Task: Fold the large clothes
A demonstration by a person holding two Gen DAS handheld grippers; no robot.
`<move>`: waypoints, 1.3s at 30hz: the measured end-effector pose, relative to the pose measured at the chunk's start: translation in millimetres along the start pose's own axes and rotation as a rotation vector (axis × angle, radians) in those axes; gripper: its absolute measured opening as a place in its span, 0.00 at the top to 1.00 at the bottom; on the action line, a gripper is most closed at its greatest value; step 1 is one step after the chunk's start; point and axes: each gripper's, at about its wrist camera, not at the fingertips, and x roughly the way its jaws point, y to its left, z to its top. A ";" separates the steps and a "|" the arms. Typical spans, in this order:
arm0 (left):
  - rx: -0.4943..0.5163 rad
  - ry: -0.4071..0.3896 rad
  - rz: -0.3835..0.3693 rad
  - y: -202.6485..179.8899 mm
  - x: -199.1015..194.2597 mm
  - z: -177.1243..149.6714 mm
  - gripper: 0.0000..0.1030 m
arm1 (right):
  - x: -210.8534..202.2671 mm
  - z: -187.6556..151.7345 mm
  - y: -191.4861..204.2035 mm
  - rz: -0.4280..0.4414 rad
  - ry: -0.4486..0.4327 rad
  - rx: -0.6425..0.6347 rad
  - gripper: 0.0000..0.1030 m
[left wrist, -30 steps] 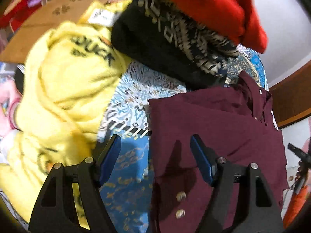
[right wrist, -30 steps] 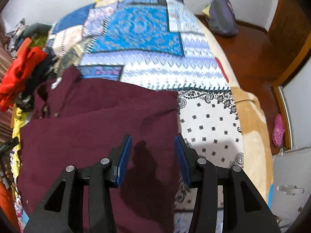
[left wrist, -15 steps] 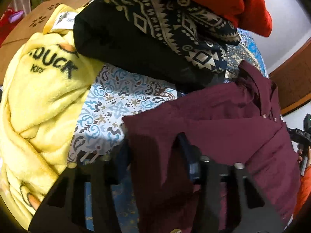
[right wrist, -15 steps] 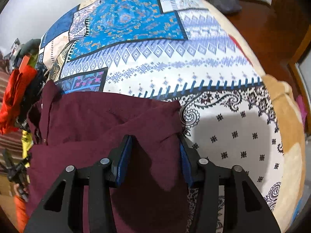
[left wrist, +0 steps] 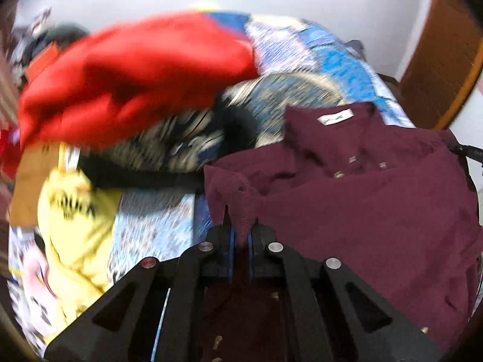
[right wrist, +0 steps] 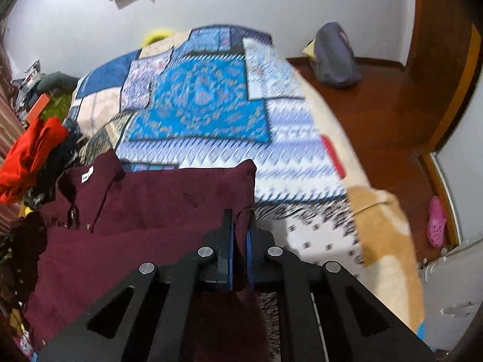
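Note:
A maroon button-up shirt (left wrist: 362, 211) lies on the patterned bedspread (right wrist: 199, 102), collar and white label toward the far side. My left gripper (left wrist: 240, 232) is shut on the shirt's left edge, with fabric pinched between its blue pads. My right gripper (right wrist: 240, 229) is shut on the shirt's right edge (right wrist: 241, 181), which is lifted off the bed. The shirt also shows in the right wrist view (right wrist: 135, 211).
A pile of clothes lies left of the shirt: a red garment (left wrist: 135, 72), a black patterned one (left wrist: 181, 141) and a yellow fleece (left wrist: 75, 226). A grey backpack (right wrist: 335, 57) and a pink shoe (right wrist: 436, 221) are on the wooden floor at right.
Both grippers have closed on the shirt's side edges and lifted them. Both views have tilted up toward the far wall.

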 end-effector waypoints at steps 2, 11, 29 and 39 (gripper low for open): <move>0.027 -0.042 -0.009 -11.8 -7.0 19.1 0.95 | -3.5 7.9 -8.2 -0.032 -0.017 0.009 0.95; 0.021 -0.099 -0.051 -28.6 20.9 109.2 0.96 | 4.7 47.5 -54.1 -0.147 -0.037 0.086 0.95; 0.022 -0.043 0.067 -30.0 66.5 139.3 0.53 | -14.2 45.4 -56.6 -0.220 -0.015 -0.006 0.77; 0.040 -0.105 0.030 -31.5 -15.6 104.8 0.33 | -95.5 13.6 -8.6 -0.099 -0.108 -0.062 0.53</move>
